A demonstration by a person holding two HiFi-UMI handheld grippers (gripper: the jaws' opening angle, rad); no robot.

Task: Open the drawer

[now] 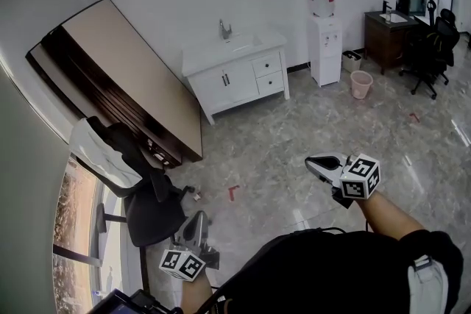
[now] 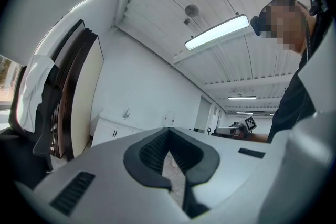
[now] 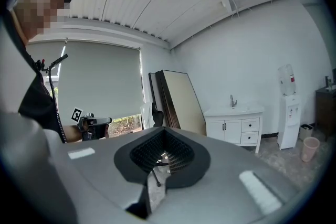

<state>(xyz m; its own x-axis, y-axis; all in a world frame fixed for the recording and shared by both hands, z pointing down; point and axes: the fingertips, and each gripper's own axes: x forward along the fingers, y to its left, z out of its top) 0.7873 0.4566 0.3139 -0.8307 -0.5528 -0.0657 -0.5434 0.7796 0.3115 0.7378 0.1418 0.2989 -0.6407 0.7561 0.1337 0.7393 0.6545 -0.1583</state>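
Note:
A white vanity cabinet (image 1: 234, 76) with a sink and tap stands against the far wall. Its two drawers (image 1: 268, 73) are stacked at its right end and look closed. My left gripper (image 1: 197, 220) hovers low at the bottom left, beside an office chair and far from the cabinet. My right gripper (image 1: 315, 162) is held out over the floor, pointing toward the cabinet from well short of it. Both have their jaws together with nothing in them. The cabinet (image 3: 234, 125) shows small and distant in the right gripper view, past the gripper (image 3: 164, 135). In the left gripper view it (image 2: 112, 130) also lies far beyond the gripper (image 2: 168, 132).
A large board (image 1: 125, 70) leans on the left wall. A black office chair (image 1: 143, 191) draped in white cloth stands near my left gripper. A water dispenser (image 1: 324, 40) and pink bin (image 1: 360, 84) are right of the cabinet, with a dark desk (image 1: 388, 37) and chair (image 1: 438, 48) beyond.

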